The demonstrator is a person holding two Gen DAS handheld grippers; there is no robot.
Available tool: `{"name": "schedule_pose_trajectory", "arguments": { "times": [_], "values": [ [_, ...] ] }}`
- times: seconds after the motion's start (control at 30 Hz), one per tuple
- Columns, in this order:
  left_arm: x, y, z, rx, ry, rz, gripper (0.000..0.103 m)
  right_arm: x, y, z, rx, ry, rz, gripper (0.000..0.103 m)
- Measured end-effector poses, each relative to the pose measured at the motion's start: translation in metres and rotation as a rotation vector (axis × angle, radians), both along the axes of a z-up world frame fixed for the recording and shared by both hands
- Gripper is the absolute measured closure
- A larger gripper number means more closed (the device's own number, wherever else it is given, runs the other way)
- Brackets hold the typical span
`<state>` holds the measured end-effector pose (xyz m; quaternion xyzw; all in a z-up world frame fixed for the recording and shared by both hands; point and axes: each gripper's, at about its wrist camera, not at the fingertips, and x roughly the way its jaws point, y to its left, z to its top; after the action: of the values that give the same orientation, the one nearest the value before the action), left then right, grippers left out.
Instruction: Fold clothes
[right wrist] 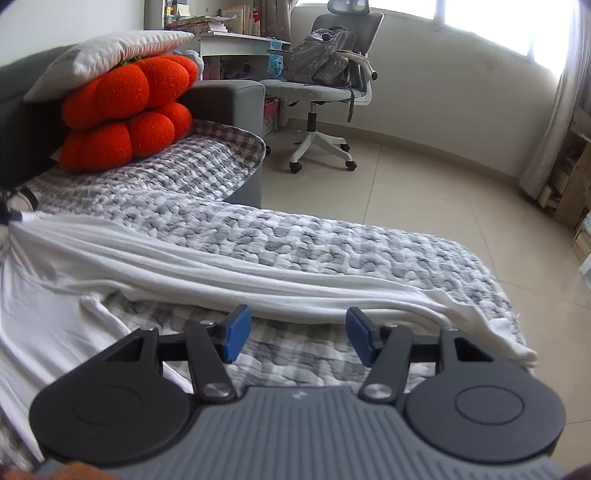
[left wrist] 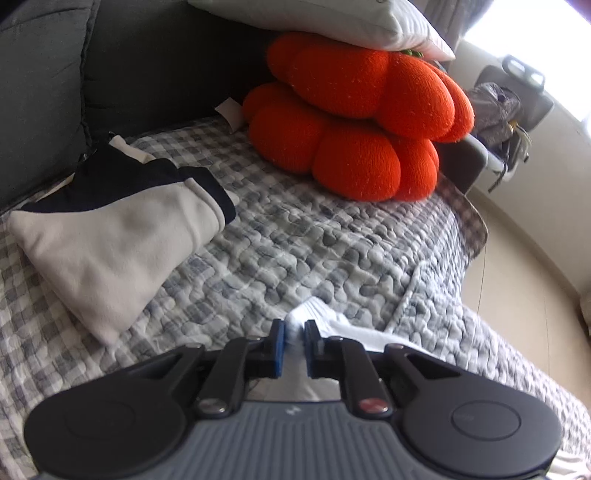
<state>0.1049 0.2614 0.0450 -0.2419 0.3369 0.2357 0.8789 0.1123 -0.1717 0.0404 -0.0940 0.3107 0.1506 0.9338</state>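
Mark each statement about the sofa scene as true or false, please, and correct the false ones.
1. The left hand-held gripper pinches the white cotton garment. True.
2. The right hand-held gripper is shut on fabric. False: its jaws stand open, empty.
3. A white pillow lies on the orange knitted pumpkin cushions. True.
4. The office chair is empty. False: a grey backpack sits on it.
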Motion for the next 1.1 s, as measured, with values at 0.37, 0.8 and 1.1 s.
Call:
{"name": "schedule_pose_trajectory", "arguments": {
  "times": [0.37,0.8,1.1],
  "values": [
    [0.003,0.003,-0.004,0.012,-0.080,0.035,0.092,-0.008,-0.016,0.003,-0.044,-0.064,-0.056,0.042],
    [-0.019,0.032,-0.008,-0.049,-0.101,0.062,0.030,-0.004,0.006,-0.002,-0.081,-0.076,-0.067,0.042],
    [-0.085,0.043,-0.008,-0.258,0.108,0.143,0.034,-0.003,0.040,-0.005,-0.101,-0.078,0.031,0.042]
  ]
}}
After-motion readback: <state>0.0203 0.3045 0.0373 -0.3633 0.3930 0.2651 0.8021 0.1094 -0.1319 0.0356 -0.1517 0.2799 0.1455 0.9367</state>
